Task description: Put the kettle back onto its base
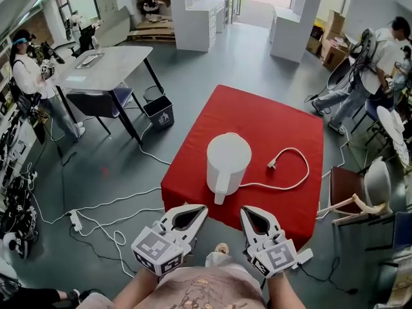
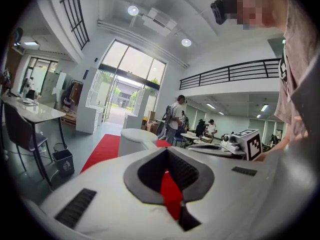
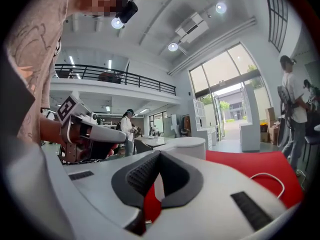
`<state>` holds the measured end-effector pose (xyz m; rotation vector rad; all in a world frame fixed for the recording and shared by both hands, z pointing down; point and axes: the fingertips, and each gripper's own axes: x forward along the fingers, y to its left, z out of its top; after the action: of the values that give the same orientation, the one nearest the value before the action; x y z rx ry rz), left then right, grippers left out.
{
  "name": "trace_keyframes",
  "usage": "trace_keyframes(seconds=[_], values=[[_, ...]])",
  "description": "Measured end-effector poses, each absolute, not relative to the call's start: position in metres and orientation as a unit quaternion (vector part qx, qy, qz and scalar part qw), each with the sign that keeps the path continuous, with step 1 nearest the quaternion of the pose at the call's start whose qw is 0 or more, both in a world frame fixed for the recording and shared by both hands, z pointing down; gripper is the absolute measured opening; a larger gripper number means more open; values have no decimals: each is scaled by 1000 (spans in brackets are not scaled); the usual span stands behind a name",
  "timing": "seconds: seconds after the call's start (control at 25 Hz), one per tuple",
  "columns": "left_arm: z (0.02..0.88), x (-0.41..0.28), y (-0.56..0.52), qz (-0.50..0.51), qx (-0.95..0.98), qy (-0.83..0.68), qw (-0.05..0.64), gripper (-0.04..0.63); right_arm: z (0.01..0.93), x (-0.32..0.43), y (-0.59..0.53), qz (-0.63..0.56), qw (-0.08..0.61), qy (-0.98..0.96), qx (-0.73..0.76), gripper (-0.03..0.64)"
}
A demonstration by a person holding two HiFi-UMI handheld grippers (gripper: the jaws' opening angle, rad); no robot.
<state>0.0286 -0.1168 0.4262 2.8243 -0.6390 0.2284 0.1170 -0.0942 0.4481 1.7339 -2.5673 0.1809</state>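
Note:
A white kettle (image 1: 227,159) stands in the middle of the red-covered table (image 1: 270,114), with its handle (image 1: 221,190) pointing toward me. A white cord (image 1: 299,176) loops from its foot to a loose plug (image 1: 272,165); I cannot make out a separate base. My left gripper (image 1: 203,207) is at the table's near edge, left of the handle and apart from it, shut and empty. My right gripper (image 1: 244,209) is right of the handle, also shut on nothing. The kettle (image 2: 137,141) shows beyond the left gripper (image 2: 167,150), and the kettle (image 3: 192,146) beyond the right gripper (image 3: 160,153).
A grey table (image 1: 103,63) with a chair and a black bin (image 1: 159,111) stand at the left. White cables and a power strip (image 1: 76,220) lie on the floor. Chairs (image 1: 360,188) crowd the table's right side. People stand at the far left and far right.

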Motion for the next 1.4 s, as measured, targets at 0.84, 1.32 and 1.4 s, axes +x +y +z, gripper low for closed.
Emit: trace_keyframes(seconds=[0.84, 1.32, 1.4], values=[[411, -51, -3, 33, 984, -146, 93, -15, 396, 40, 49, 35, -10, -763, 645, 3], [394, -74, 74, 40, 987, -136, 78, -15, 376, 2, 149, 27, -3, -748, 664, 3], [394, -75, 85, 44, 986, -138, 78, -15, 377, -1, 159, 30, -6, -751, 660, 3]])
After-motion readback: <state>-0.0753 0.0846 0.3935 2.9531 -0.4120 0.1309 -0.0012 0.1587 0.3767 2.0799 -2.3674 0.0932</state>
